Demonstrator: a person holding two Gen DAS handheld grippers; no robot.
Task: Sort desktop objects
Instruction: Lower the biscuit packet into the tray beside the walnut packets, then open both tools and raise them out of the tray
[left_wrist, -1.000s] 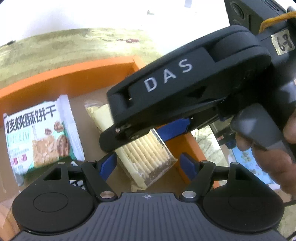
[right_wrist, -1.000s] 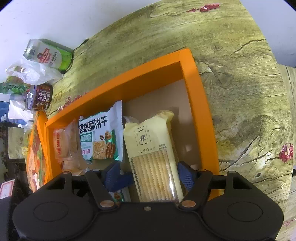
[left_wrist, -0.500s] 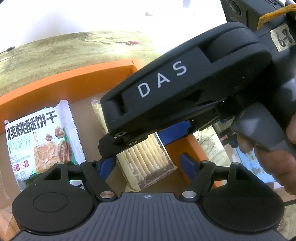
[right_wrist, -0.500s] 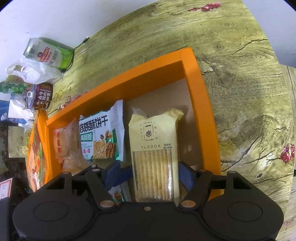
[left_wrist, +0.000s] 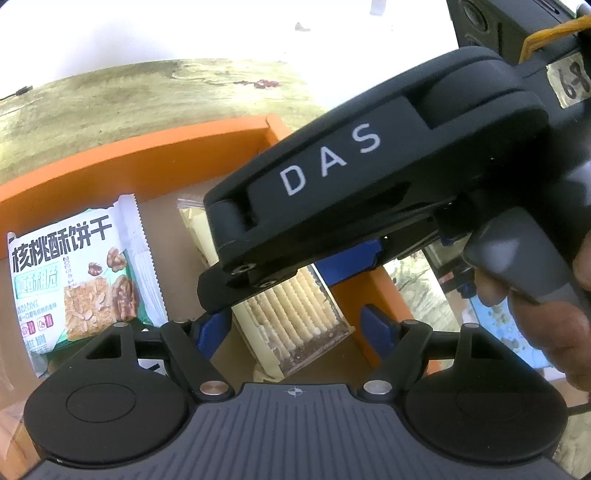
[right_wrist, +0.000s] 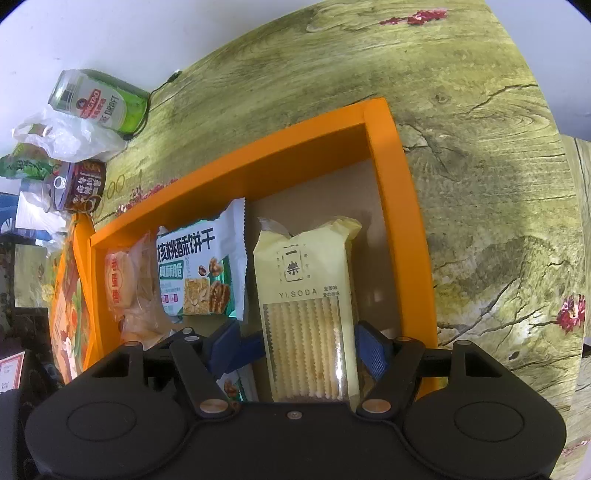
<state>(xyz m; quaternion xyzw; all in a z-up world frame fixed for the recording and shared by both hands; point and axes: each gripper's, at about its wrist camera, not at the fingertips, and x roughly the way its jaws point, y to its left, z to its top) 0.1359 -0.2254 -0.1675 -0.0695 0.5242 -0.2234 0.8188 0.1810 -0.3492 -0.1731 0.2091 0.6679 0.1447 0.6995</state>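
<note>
A pale yellow cracker pack (right_wrist: 306, 295) lies lengthwise in the right part of the orange box (right_wrist: 391, 184). My right gripper (right_wrist: 299, 347) is shut on its near half, a blue pad against each long edge. In the left wrist view the right gripper's black body (left_wrist: 369, 177) crosses above the cracker pack (left_wrist: 295, 321). My left gripper (left_wrist: 295, 328) is open astride the pack's clear end, with a gap at each finger. A green and white walnut biscuit pack (right_wrist: 199, 266) lies flat to the left of it.
A clear-wrapped pastry (right_wrist: 122, 284) lies in the box's left end. Beyond the box, on the green wood-print table (right_wrist: 461, 110), are a green can (right_wrist: 99, 99), a dark can (right_wrist: 77, 184) and a plastic bag (right_wrist: 62, 136). A person's hand (left_wrist: 546, 325) holds the right gripper's handle.
The cracker pack's far end has swung right, from tilted to straight in line with the right gripper. Both grippers stayed where they were.
</note>
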